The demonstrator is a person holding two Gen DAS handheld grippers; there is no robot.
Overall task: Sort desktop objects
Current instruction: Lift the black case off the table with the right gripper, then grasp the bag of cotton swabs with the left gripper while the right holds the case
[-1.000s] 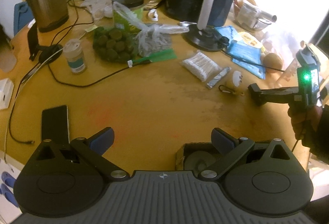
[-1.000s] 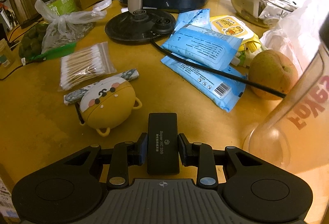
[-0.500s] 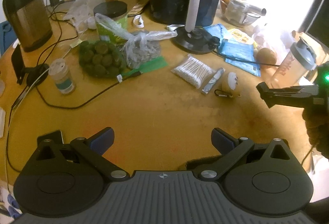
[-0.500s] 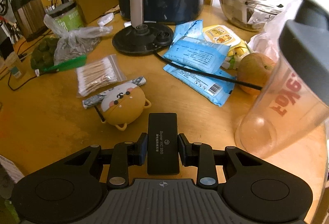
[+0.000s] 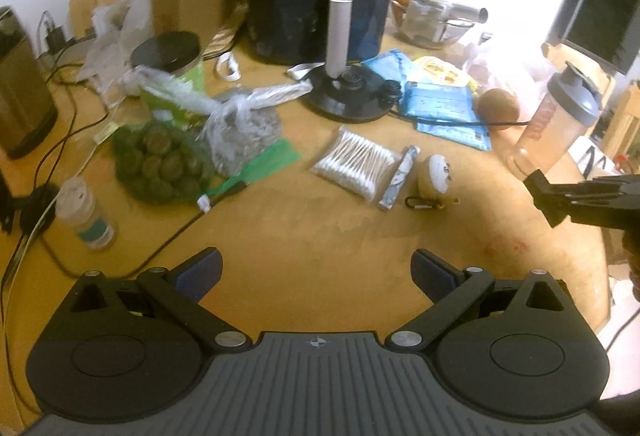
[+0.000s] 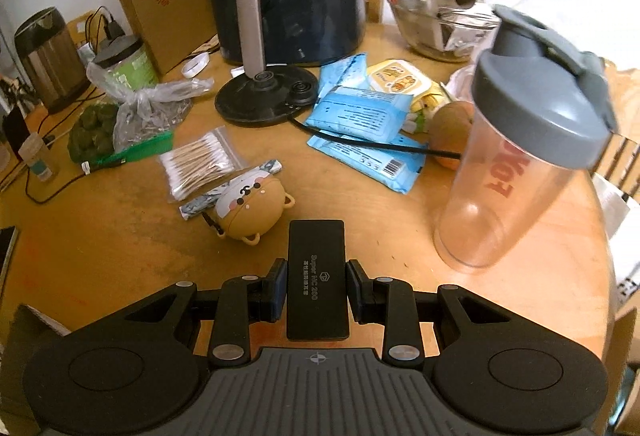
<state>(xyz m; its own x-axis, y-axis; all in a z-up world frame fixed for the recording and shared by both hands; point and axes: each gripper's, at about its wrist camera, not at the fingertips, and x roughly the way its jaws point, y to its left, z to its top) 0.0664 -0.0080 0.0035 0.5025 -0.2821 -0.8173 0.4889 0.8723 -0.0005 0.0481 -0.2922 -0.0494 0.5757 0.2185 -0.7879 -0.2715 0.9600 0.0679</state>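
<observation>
Strong fisheye bending at edges. Daylight came from the right, blowing out the upper-right corner in both views. Left wrist view slightly soft, motion-blurred; warm glare on the table [image 6: 576, 220].

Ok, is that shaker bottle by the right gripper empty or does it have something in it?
Empty: the clear shaker bottle stands upright on the table, lid closed, and you see straight through its walls.

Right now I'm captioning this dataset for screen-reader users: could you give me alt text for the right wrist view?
The right tongs grip a flat black rectangular device above a cluttered yellow wooden table. Just ahead lie a brown bear-shaped pouch and a clear bag of cotton swabs; a clear plastic shaker bottle with a grey lid stands to the right.
</observation>
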